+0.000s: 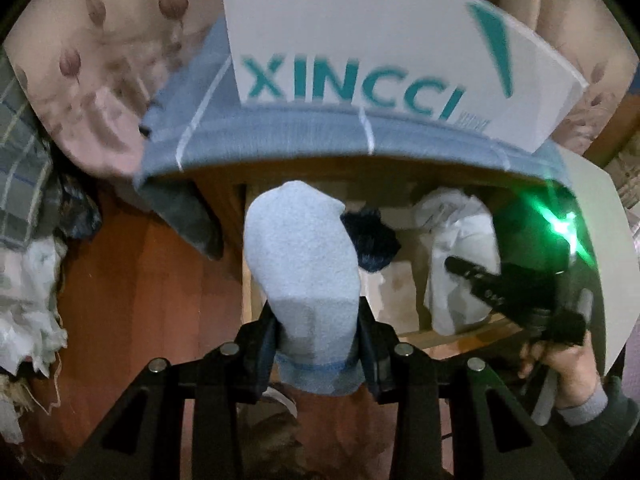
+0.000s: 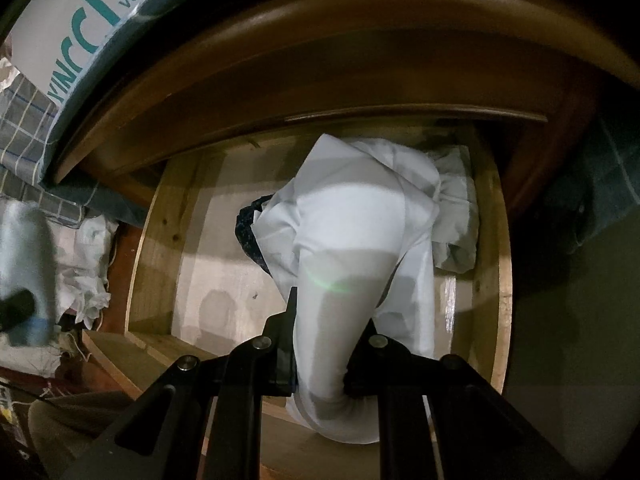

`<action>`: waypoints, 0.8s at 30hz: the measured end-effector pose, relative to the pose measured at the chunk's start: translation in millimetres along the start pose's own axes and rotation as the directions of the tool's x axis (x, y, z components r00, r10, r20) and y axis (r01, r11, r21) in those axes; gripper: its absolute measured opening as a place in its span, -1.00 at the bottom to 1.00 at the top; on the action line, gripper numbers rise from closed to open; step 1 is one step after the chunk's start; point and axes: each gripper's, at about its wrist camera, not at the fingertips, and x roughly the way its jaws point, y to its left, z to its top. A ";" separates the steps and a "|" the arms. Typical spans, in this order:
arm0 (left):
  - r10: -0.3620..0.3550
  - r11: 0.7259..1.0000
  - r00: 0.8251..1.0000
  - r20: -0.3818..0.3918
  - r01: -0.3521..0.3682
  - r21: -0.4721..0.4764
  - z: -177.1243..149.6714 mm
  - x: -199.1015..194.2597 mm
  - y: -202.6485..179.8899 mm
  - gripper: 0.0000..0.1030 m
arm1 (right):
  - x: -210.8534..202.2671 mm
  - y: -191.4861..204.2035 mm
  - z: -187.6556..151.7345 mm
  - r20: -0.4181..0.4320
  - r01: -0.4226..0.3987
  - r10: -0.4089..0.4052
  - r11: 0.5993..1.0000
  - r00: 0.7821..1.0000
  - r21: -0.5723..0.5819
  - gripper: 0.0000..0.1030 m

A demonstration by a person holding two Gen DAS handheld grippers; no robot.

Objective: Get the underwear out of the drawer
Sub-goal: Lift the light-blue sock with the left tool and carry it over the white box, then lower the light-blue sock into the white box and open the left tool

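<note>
Left gripper (image 1: 318, 332) jaws clamp light-blue underwear (image 1: 300, 256). Right gripper (image 2: 320, 360) jaws pinch white garment (image 2: 352, 232); its tail beyond jaws overlaps dark fabric (image 2: 250, 236) in drawer (image 2: 502, 264), may drag it out.

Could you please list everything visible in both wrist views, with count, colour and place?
Light blue garment: one, pale blue, clamped in the left gripper, beside the drawer's left wall.
White garment: one, white, clamped in the right gripper, trailing into the drawer.
Dark garment: one, navy, in the drawer beside the white one.
Drawer: one, pale wood, open.
Printed board: one, white with teal letters, above the drawer.
Checked cloth: one, blue-grey with white lines, under the board.
Floral fabric: one, pink-beige, upper left.
Floor: reddish wood, left of the drawer.
Left gripper: one, black, shut on the light blue garment.
Right gripper: one, black, shut on the white garment.
Hand: one, grey sleeve, holding the right gripper.
</note>
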 end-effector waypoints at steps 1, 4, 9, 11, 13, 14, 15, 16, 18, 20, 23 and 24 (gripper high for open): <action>0.001 1.000 1.000 0.021 -0.001 0.011 2.3 -10.2 -1.3 -0.30 | 0.0 0.4 -0.6 0.000 0.000 0.000 1.000 1.000 -0.002 -0.73; -0.010 1.000 0.997 0.073 0.008 0.029 11.4 -40.4 -2.8 -0.29 | 0.4 1.6 -0.7 -0.001 0.001 -0.001 1.000 1.000 -0.008 -0.73; -0.004 0.998 0.982 0.187 -0.007 0.057 32.6 -90.1 -5.9 -0.30 | 0.8 2.5 -1.4 0.000 0.002 -0.002 1.000 1.000 -0.011 -0.73; -0.011 0.998 0.975 0.220 -0.004 0.068 43.6 -106.6 -6.9 -0.29 | 0.8 1.8 -1.6 -0.002 -0.004 0.004 1.000 1.000 -0.008 -0.73; -0.010 0.998 0.968 0.249 -0.007 0.069 54.7 -119.0 -5.7 -0.30 | 0.2 1.4 -2.1 -0.001 -0.004 0.004 1.000 1.000 -0.009 -0.73; -0.013 0.997 0.966 0.259 -0.005 0.071 58.9 -123.5 -6.0 -0.30 | 0.2 1.2 -2.3 -0.001 -0.005 0.005 1.000 1.000 -0.008 -0.73; -0.013 0.998 0.961 0.275 -0.005 0.066 63.8 -127.9 -5.1 -0.30 | 0.1 0.8 -2.4 -0.002 -0.006 0.006 1.000 1.000 -0.007 -0.73; -0.009 0.998 0.955 0.295 -0.011 0.065 69.2 -132.8 -4.0 -0.29 | 0.4 0.6 -2.6 -0.002 -0.008 0.008 1.000 1.000 -0.005 -0.73; 0.000 0.997 0.948 0.320 -0.023 0.067 79.2 -138.9 -2.6 -0.30 | 0.3 0.3 -2.8 -0.002 -0.007 0.007 1.000 1.000 -0.006 -0.73; 0.010 0.998 0.944 0.330 -0.031 0.061 92.6 -143.5 -0.2 -0.30 | 0.6 0.8 -2.9 -0.002 -0.006 0.006 1.000 1.000 -0.010 -0.73; 0.021 0.997 0.937 0.348 -0.047 0.068 108.8 -145.6 -1.3 -0.30 | 0.9 1.3 -2.5 -0.004 -0.008 0.008 1.000 1.000 -0.009 -0.73; 0.023 0.994 0.934 0.357 -0.058 0.088 117.8 -146.6 -4.2 -0.30 | 1.0 1.3 -2.4 -0.005 -0.008 0.008 1.000 1.000 -0.009 -0.73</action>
